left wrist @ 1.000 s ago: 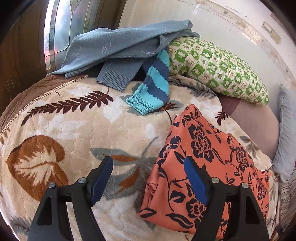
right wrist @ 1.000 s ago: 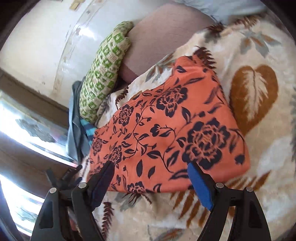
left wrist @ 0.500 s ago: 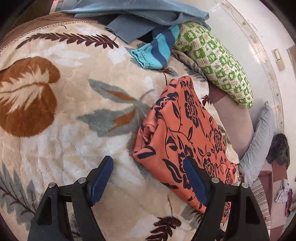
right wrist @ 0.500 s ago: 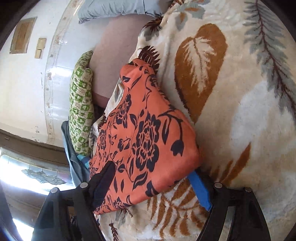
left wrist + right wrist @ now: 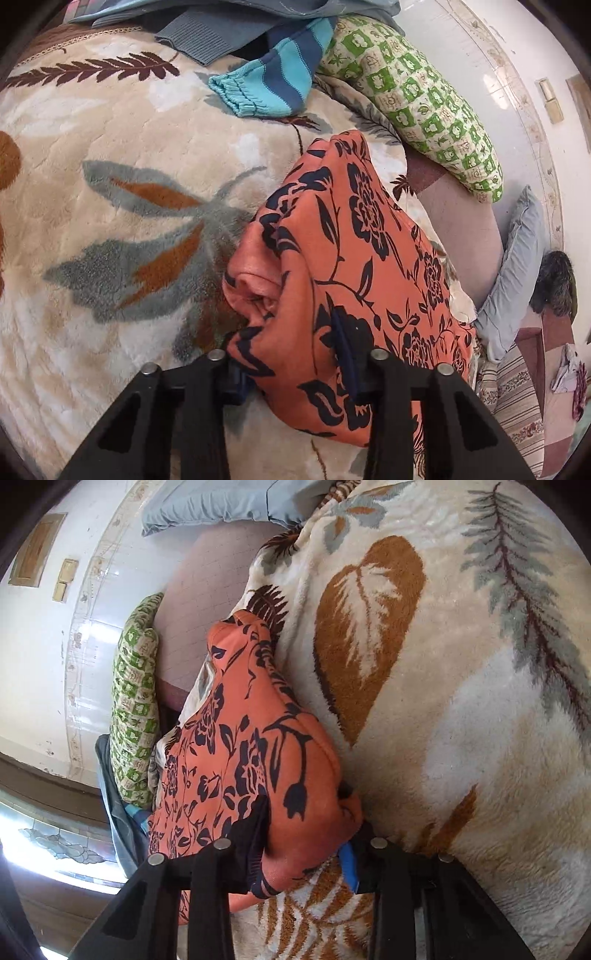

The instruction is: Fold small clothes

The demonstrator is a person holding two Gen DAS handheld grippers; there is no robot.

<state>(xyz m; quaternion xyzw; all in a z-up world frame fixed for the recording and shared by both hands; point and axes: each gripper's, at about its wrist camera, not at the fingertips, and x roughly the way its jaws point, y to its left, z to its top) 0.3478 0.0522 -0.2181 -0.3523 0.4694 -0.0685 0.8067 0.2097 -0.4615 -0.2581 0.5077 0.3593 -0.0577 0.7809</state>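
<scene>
Both hand-held grippers around orange garment

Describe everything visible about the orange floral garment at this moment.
The orange garment is soft, thin-looking fabric printed with dark navy flowers and vines. It is folded into a thick, puffy bundle lying on the leaf-patterned blanket, layered edges showing at one end. The left tongs and right tongs, which have just been closing, each pinch a near corner. Its far end points toward the green patterned pillow.

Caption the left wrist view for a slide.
Left gripper just closed on folded orange floral cloth atop leaf-patterned plush blanket.
</scene>
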